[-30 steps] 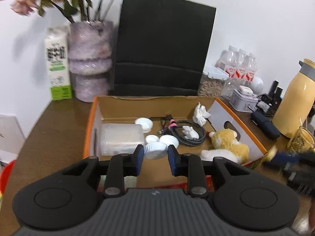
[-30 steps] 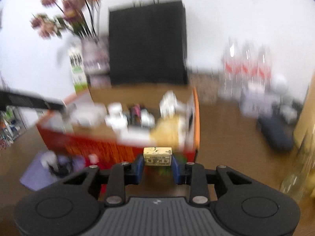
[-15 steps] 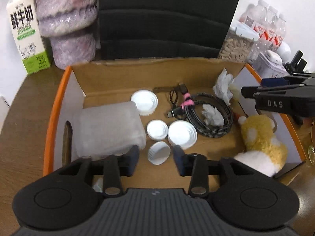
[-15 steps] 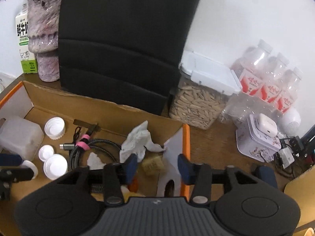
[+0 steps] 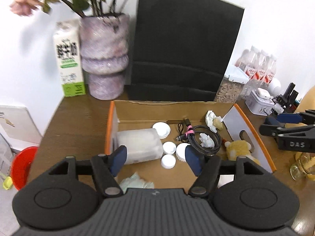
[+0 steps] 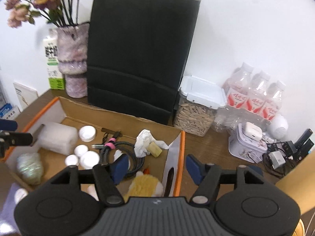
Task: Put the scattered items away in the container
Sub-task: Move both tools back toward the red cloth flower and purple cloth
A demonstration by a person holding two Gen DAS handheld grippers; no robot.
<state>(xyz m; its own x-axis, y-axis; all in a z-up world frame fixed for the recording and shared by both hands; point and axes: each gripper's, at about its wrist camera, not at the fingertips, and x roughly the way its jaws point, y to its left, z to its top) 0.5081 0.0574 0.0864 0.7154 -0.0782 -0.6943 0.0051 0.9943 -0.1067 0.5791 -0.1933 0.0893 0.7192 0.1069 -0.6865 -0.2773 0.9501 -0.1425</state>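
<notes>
The orange-edged cardboard box (image 5: 110, 129) (image 6: 183, 147) holds a frosted plastic tub (image 5: 139, 145), several white caps, a coiled cable (image 5: 204, 141), tissue and a yellow plush (image 5: 239, 149). My left gripper (image 5: 155, 161) hangs over the box's near side, jaws opening, nothing between them; one white cap (image 5: 168, 161) lies on the box floor below. My right gripper (image 6: 157, 168) hovers above the box's right wall, jaws opening and empty. The tan block (image 6: 155, 149) rests in the box beside the tissue (image 6: 142, 139). Each gripper shows at the edge of the other's view.
A black paper bag (image 5: 185, 45), a purple vase (image 5: 104, 59) and a milk carton (image 5: 69, 59) stand behind the box. To the right are a seed jar (image 6: 196, 110), water bottles (image 6: 254, 98), a tin (image 6: 248, 143) and chargers. A red bowl (image 5: 21, 167) sits low left.
Both grippers opened and let go: the white cap and the tan block now lie in the box. Both grippers have drawn back and up from it.
</notes>
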